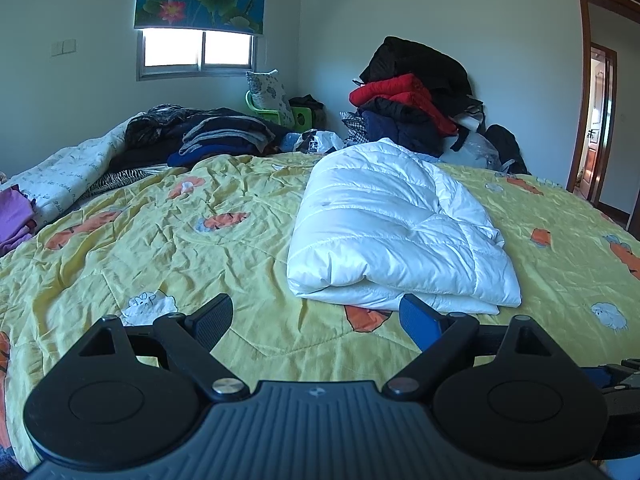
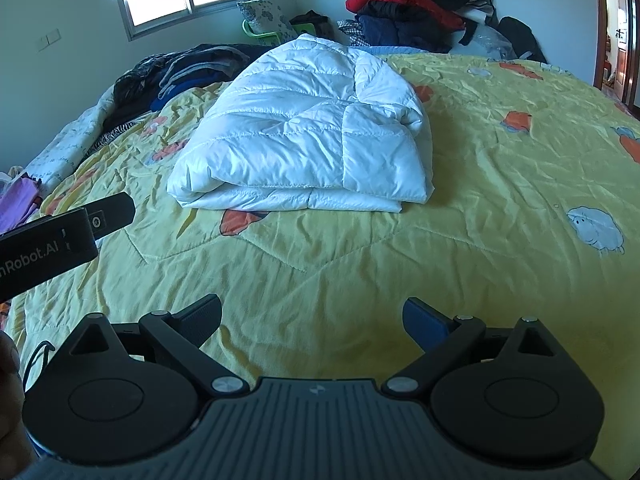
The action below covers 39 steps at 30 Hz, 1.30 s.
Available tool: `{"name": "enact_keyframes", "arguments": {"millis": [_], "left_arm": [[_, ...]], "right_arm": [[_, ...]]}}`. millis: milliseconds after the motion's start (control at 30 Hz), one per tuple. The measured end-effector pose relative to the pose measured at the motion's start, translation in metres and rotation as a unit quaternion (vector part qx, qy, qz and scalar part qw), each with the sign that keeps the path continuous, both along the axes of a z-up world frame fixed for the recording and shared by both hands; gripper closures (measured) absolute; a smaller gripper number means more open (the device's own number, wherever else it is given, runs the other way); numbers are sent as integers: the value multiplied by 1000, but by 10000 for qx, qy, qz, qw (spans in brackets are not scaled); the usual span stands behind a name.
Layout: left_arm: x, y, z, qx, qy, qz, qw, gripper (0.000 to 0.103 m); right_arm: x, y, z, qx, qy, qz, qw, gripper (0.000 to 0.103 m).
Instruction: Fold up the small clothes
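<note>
Both hand-held grippers hang above the near part of the bed with nothing between their fingers. On the left gripper [image 1: 316,320] the jaws stand wide apart, one black pad and one blue pad, and only the yellow quilt [image 1: 160,248] shows in the gap. On the right gripper [image 2: 312,320] the jaws are spread in the same way, also empty. In the right wrist view the left gripper appears again as a black bar at the left edge, and part of a hand [image 2: 10,380] shows dark in the lower left corner.

Just beyond the fingertips lies the white padded jacket [image 1: 396,236], folded into a thick bundle on the quilt, its folded edge toward the grippers and apart from them. The quilt is wrinkled and has orange shapes and small white sheep printed on it.

Farther left, a purple cloth [image 1: 14,216] lies at the edge of the bed. Behind the jacket are a stack of dark folded clothes [image 1: 224,136] and a tall pile of black, red and navy garments [image 1: 416,96] against the wall. A window [image 1: 198,50] with a lotus blind is behind, and a doorway [image 1: 598,128] at the right.
</note>
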<state>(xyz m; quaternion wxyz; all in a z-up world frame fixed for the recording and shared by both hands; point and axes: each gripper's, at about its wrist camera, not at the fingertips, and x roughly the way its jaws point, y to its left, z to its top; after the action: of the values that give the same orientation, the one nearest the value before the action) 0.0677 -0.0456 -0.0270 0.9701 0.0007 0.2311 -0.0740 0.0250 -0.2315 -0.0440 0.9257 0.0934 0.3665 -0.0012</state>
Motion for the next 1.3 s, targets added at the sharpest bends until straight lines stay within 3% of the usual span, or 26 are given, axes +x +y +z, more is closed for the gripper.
{"name": "enact_keyframes", "arguments": {"millis": [1300], "left_arm": [[0, -2, -3, 19, 49, -16, 10000, 12]], "right_arm": [[1, 2, -5, 44, 91, 68, 9999, 4]]}}
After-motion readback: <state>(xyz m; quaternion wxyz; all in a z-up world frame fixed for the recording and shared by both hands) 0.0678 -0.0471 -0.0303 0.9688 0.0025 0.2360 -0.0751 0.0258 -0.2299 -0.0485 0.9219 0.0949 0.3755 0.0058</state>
